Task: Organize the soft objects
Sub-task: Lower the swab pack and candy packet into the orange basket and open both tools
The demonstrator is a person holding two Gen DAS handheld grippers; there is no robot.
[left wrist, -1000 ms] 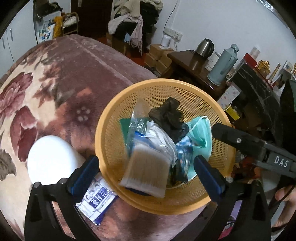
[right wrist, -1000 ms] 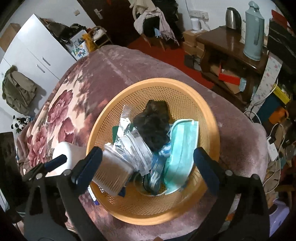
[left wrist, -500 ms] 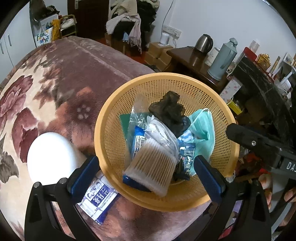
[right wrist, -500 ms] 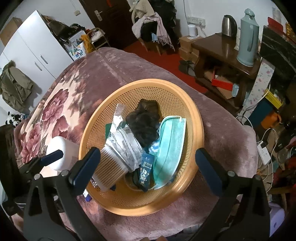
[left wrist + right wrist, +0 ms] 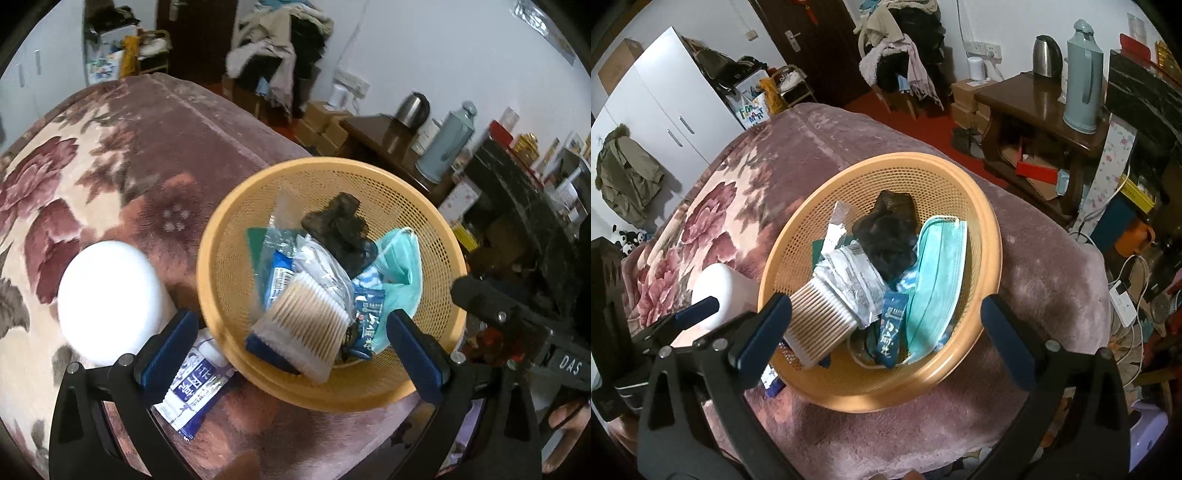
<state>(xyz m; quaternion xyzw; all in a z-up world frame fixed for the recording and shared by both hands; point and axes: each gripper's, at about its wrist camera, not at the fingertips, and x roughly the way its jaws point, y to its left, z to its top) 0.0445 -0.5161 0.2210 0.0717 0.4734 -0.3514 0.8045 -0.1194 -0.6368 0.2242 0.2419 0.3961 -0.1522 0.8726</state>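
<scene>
Left claw [image 5: 291, 339]: released, jaws spread wide, holding nothing; it hangs above the near edge of the basket. In the right wrist view it [image 5: 696, 314] shows at the left, beside the white tub.
Right claw [image 5: 884, 328]: released, jaws wide apart, empty; it hangs over the near part of the basket. In the left wrist view its dark finger [image 5: 491, 306] shows at the right, just past the basket rim.
Basket [image 5: 229, 236]: round, orange, perforated; it sits on the bed near the corner and holds the soft things in a loose pile.
Swabs [image 5: 306, 325]: a bundle in a clear tub, lying on its side at the near side of the basket, tips toward the camera.
Mask [image 5: 938, 273]: teal, lying along the right side of the basket.
Dark cloth [image 5: 890, 236]: a crumpled lump in the middle, toward the far side, touching the mask.
Packets [image 5: 857, 277]: white and clear plastic wrappers between the swabs and the dark cloth; a dark blue sachet [image 5: 892, 328] lies beside the mask.
White tub [image 5: 107, 299]: on the bed just left of the basket.
Tissue pack [image 5: 195, 391]: blue and white, on the bed, partly under the basket's near left edge.
Bed [image 5: 110, 155]: covered by a mauve blanket with a rose pattern.
</scene>
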